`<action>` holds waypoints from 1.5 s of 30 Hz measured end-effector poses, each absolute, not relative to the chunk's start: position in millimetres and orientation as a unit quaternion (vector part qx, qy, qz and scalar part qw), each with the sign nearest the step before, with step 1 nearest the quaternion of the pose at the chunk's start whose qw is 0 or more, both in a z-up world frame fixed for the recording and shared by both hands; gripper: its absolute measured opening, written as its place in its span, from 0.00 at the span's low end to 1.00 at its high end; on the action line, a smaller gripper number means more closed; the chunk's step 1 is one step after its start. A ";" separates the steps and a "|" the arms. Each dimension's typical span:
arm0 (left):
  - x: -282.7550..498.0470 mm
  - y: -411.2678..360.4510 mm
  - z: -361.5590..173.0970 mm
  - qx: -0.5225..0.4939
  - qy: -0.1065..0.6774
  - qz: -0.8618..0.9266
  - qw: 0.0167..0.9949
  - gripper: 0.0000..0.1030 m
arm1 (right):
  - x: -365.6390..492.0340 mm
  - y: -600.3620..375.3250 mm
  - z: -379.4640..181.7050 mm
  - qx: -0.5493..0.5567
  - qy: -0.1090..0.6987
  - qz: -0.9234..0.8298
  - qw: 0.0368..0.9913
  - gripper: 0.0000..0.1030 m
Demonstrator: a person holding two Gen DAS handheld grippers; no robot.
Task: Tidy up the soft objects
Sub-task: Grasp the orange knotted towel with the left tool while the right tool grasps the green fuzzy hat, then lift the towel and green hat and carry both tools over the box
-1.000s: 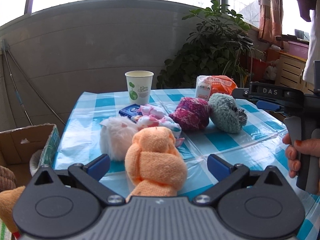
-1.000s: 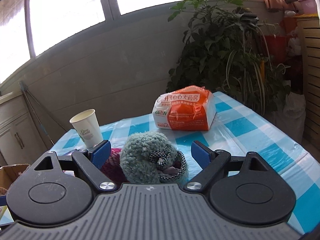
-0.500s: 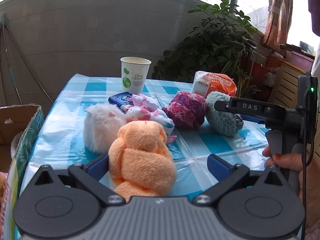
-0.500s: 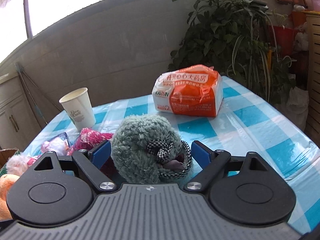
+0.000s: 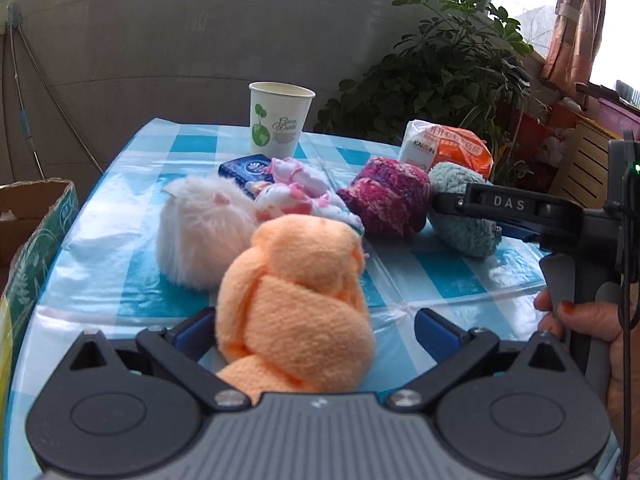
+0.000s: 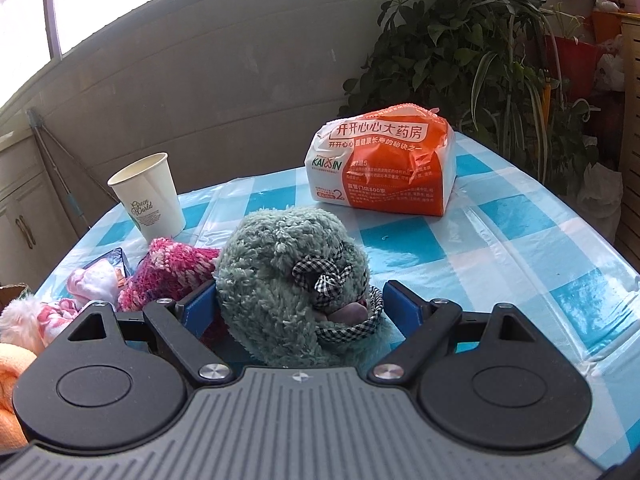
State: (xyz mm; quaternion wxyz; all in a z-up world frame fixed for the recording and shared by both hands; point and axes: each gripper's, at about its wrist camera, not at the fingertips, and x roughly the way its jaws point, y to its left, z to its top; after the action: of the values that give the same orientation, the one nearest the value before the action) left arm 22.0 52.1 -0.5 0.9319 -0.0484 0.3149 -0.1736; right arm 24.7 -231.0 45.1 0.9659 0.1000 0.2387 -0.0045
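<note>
Orange towel (image 5: 296, 304) between left claw (image 5: 316, 332) fingers, unclamped

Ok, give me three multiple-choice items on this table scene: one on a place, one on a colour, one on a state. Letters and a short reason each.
1. What lies between the left tongs?
A. the orange bundle
B. the paper cup
C. the pharmacy bag

2. What colour is the fluffy item with the checked bow, between the right tongs?
A. yellow
B. grey-green
C. black

3. How do the right tongs stand?
A. shut flat with nothing between
B. open around the fluffy item
C. out of view

Answers: 1 A, the orange bundle fills the gap between the blue pads in the left wrist view. 2 B, its pile is grey-green in the right wrist view. 3 B, the right pad stands clear of the item's side, so no clamp shows.
</note>
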 end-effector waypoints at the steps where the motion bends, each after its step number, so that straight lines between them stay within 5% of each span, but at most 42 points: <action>1: 21.9 52.1 -0.3 -0.048 0.314 -0.174 0.932 0.99 | 25.0 -231.9 44.9 0.103 0.239 -0.004 0.966 1.00; 25: 19.7 56.4 -2.9 -0.062 0.298 -0.178 0.936 0.99 | 7.1 -233.9 49.4 0.102 0.211 0.007 0.972 0.87; 31: 17.0 56.0 -2.1 -0.051 0.297 -0.169 0.939 0.86 | -0.6 -234.3 50.0 0.113 0.201 0.002 0.973 0.87; 35: 17.6 63.6 0.2 -0.065 0.296 -0.162 0.939 0.67 | -3.4 -235.0 50.8 0.123 0.193 0.002 0.974 0.87; 45: 13.3 68.2 4.8 -0.078 0.289 -0.175 0.938 0.63 | -11.4 -239.4 53.6 0.151 0.178 -0.006 0.972 0.87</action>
State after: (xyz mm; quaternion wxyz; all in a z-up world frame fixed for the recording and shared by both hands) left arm 13.3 68.2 4.8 0.9379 -0.0782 0.2892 -0.1749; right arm -11.4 -239.4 53.6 0.9723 0.1509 0.1782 -0.0057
